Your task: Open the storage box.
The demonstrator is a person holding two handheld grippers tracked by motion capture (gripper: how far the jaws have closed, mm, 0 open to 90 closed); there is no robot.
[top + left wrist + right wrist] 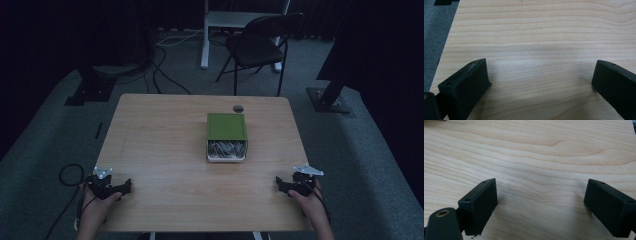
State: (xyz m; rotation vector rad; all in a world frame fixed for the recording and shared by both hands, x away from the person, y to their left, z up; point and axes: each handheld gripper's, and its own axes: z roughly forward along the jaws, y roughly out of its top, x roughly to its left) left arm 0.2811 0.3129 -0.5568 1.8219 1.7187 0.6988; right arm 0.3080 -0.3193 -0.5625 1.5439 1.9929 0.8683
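A green-lidded box (227,126) lies in the middle of the wooden table (160,135), its lid slid back so the near end shows grey contents in a white tray (226,150). My left gripper (114,186) rests at the table's near left corner, held by a hand, jaws wide apart over bare wood (541,75). At the near right corner my right gripper (285,184) also stands open, and between its jaws is only wood grain (541,192). Both grippers are far from the box.
A small dark round hole (238,108) sits in the tabletop just beyond the box. Past the table stand a black folding chair (260,45) and a white desk frame (205,35). Cables trail over the grey carpet at left (70,175).
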